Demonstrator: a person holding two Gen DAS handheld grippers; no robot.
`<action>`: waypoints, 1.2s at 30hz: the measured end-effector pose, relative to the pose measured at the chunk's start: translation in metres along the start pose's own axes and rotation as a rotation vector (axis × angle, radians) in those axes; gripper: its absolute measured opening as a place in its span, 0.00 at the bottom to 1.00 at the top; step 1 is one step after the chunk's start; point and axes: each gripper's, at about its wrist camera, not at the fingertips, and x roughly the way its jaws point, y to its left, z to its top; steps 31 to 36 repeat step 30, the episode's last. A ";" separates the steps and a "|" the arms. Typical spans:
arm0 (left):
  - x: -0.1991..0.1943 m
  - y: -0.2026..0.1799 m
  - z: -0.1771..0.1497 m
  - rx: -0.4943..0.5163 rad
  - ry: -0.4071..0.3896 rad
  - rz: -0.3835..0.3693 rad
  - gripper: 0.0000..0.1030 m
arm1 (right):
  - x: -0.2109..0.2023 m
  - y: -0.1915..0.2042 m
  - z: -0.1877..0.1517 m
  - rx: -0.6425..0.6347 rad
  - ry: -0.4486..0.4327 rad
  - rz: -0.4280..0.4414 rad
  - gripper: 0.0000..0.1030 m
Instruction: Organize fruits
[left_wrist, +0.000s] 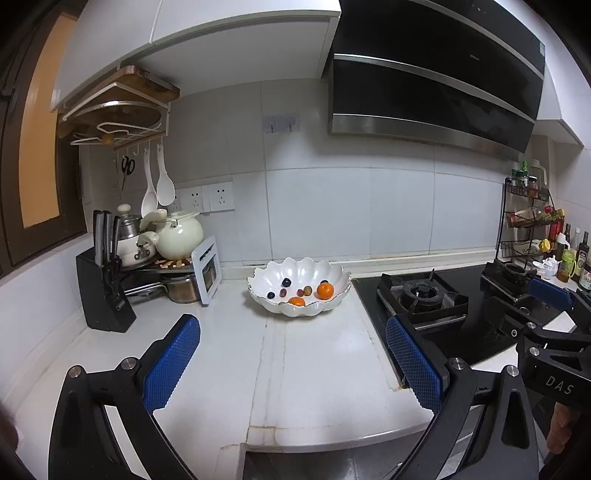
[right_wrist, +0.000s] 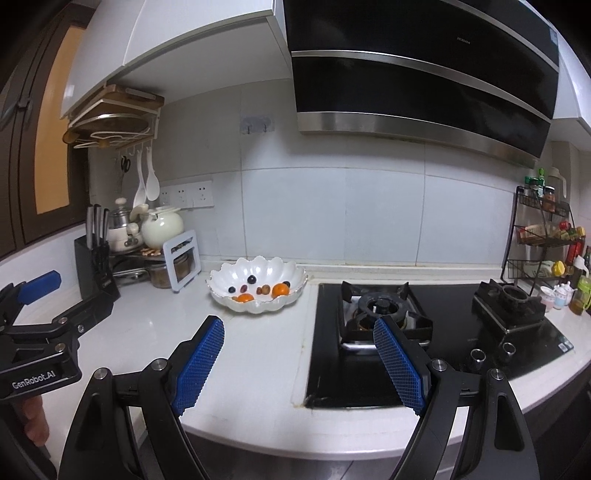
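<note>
Left tongs (left_wrist: 293, 341): black arms; fingers (left_wrist: 171, 363) faced with blue, diamond-textured pads. Right tongs (right_wrist: 298, 347): identical colouring. Bench (left_wrist: 314, 369) beneath both tongs: white. Ahead of the tongs, scalloped bowl (left_wrist: 334, 273): white. Contents: two oranges (left_wrist: 325, 290), orange; dark blue-black berries (left_wrist: 286, 282); small reddish-brown fruits (left_wrist: 306, 291). Right of the tongs, hob (right_wrist: 454, 332): black. Far left, knife block (left_wrist: 105, 288): black. Kettle (left_wrist: 180, 234): cream.
</note>
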 end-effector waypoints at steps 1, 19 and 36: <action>-0.003 0.000 0.000 -0.002 -0.003 0.000 1.00 | -0.002 0.000 -0.001 0.000 -0.002 0.003 0.82; -0.021 -0.005 -0.005 -0.003 -0.002 -0.004 1.00 | -0.017 -0.002 -0.006 0.000 -0.002 0.019 0.82; -0.018 -0.009 -0.006 0.002 0.011 -0.015 1.00 | -0.020 -0.006 -0.010 0.003 0.006 0.013 0.82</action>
